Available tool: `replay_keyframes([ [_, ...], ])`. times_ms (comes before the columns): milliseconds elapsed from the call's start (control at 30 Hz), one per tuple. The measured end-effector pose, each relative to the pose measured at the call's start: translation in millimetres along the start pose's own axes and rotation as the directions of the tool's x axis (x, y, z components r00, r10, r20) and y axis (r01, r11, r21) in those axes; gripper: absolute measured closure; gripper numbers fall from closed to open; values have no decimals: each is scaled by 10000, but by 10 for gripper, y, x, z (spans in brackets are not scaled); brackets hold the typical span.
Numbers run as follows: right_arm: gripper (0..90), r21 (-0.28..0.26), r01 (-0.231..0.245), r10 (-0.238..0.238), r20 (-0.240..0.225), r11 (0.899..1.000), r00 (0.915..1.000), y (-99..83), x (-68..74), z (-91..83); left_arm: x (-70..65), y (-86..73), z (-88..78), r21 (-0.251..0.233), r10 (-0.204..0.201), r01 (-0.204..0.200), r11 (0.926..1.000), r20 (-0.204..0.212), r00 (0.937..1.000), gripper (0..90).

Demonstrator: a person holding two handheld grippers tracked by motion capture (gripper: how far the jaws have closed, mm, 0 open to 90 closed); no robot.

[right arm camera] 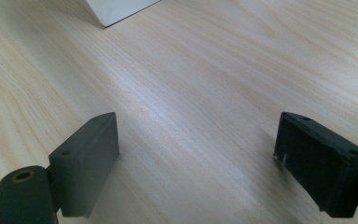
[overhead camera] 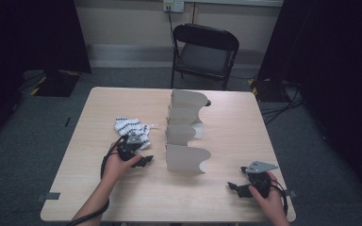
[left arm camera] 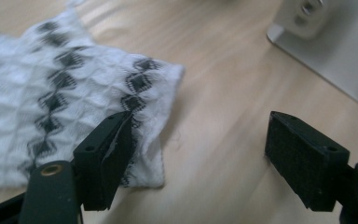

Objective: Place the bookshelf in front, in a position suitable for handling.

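- Early stage, by the look of it: cloth [overhead camera: 131, 129] lying flat on the table [overhead camera: 122, 193], left of centre in the high view, not yet lifted.
- Left gripper [overhead camera: 146, 160] just below and right of the cloth in the high view, jaws spread wide, nothing clamped.
- In the left gripper view, left pad [left arm camera: 106, 158] at or over the cloth's near edge [left arm camera: 74, 93]; contact cannot be told. Right pad [left arm camera: 305, 161] over bare wood, well clear of the fabric.
- Right gripper [overhead camera: 238, 188] at lower right of the high view, jaws wide apart, holding nothing; bare table [right arm camera: 191, 93] between its pads in the right gripper view.
- White rack [overhead camera: 185, 132] with curved dividers upright in the middle of the table, slots seemingly vacant; corner of it at upper right of the left gripper view [left arm camera: 335, 51] and upper left of the right gripper view [right arm camera: 116, 9].
- Left to do, judging from this: close on the cloth, lift it, likely carry it toward the rack.
- Black chair [overhead camera: 205, 52] beyond the table, top centre.
- No brand, label or readable writing anywhere; only black diamond patterning on the white cloth.
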State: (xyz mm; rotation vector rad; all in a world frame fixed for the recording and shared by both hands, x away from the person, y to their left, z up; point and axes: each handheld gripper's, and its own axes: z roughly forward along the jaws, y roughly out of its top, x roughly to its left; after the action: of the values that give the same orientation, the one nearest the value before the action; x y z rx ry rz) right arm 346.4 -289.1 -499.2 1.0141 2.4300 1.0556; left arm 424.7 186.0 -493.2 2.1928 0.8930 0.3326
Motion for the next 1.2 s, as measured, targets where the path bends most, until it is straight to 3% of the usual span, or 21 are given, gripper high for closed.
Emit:
replay_keyframes([
  [100,129,-5,9,-9,7,10000,10000,0,-1,0,9,-125,-153,209,43,-39,9998,-175,9998,238],
  [200,129,3,0,0,6,10000,10000,0,0,0,37,-293,-337,225,-242,250,9994,-349,9991,239],
  [300,129,-7,11,-11,2,10000,10000,0,0,1,51,-334,-443,250,-367,380,9990,-520,9980,241],
  [400,129,3,-1,1,7,10000,10000,0,0,0,86,-306,-512,108,-360,367,9993,-532,9979,241],
  [500,129,2,0,0,5,10000,10000,0,0,0,199,-164,-558,-408,-767,732,9965,-907,9929,238],
  [633,129,0,2,-2,3,10000,10000,0,0,0,302,-26,-521,-756,-884,800,9939,-1155,9894,232],
  [733,129,0,-3,3,4,10000,10000,0,0,0,405,85,-347,-868,-1210,1102,9901,-1305,9840,221],
  [833,129,0,-2,2,3,10000,10000,0,0,0,454,96,-254,-753,-1442,1341,9881,-1502,9781,226],
  [867,129,0,-2,2,4,10000,10000,0,0,0,476,94,-195,-626,-1437,1347,9889,-1737,9743,247],
  [900,129,0,-2,2,4,10000,10000,0,0,0,476,94,-195,-626,-1437,1347,9889,-1737,9743,267],
  [933,129,-7,11,-11,8,10000,10000,0,-1,0,489,83,-160,-659,-1535,1432,9875,-1935,9690,279],
  [967,129,-7,11,-11,8,10000,10000,0,-1,0,489,83,-160,-659,-1535,1432,9875,-1935,9690,293],
  [1000,129,-7,9,-9,8,10000,10000,0,-1,1,496,71,-153,-788,-1769,1639,9833,-2068,9623,293],
  [1067,129,-1,-1,1,1,10000,10000,0,0,0,498,64,-145,-820,-1879,1745,9812,-2037,9608,297],
  [1133,129,-2,-2,2,1,10000,10000,0,0,0,491,58,-121,-595,-1659,1567,9858,-2132,9628,311],
  [1200,129,0,-3,3,1,10000,10000,0,0,0,496,39,-90,-412,-1772,1723,9842,-2193,9594,313],
])
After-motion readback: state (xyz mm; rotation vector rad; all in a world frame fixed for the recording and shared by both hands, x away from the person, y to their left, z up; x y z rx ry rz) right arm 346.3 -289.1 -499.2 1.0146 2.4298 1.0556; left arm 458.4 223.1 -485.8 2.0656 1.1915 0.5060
